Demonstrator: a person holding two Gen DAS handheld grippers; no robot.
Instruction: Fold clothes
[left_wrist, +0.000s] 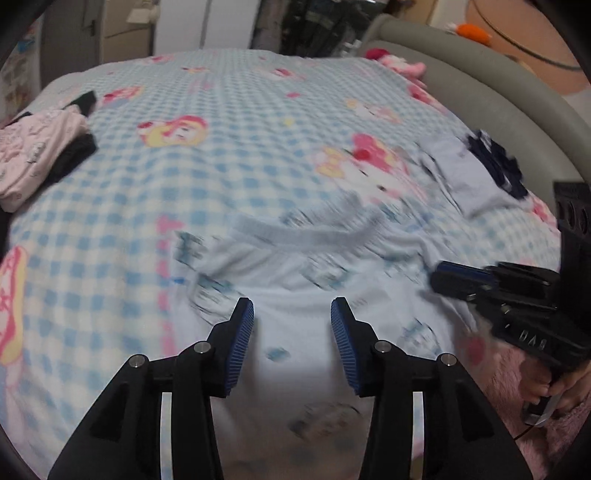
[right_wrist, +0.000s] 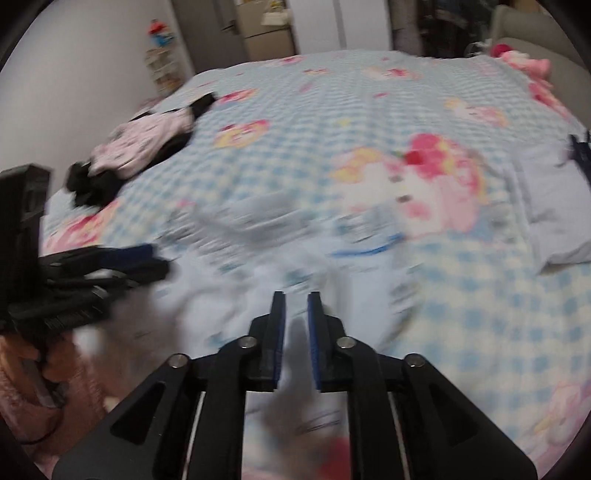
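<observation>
Left wrist: pink-and-black clothes pile far-left, folded garment right.

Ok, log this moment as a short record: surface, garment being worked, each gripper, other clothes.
surface: bed with blue checked cartoon sheet
garment: pale blue printed top, spread flat, collar facing away
left gripper: jaws apart over the top, nothing between them
right gripper: narrow gap, no cloth visibly pinched; frame blurred
other clothes: pink and black pile far left; folded pale blue item with navy piece far right
</observation>
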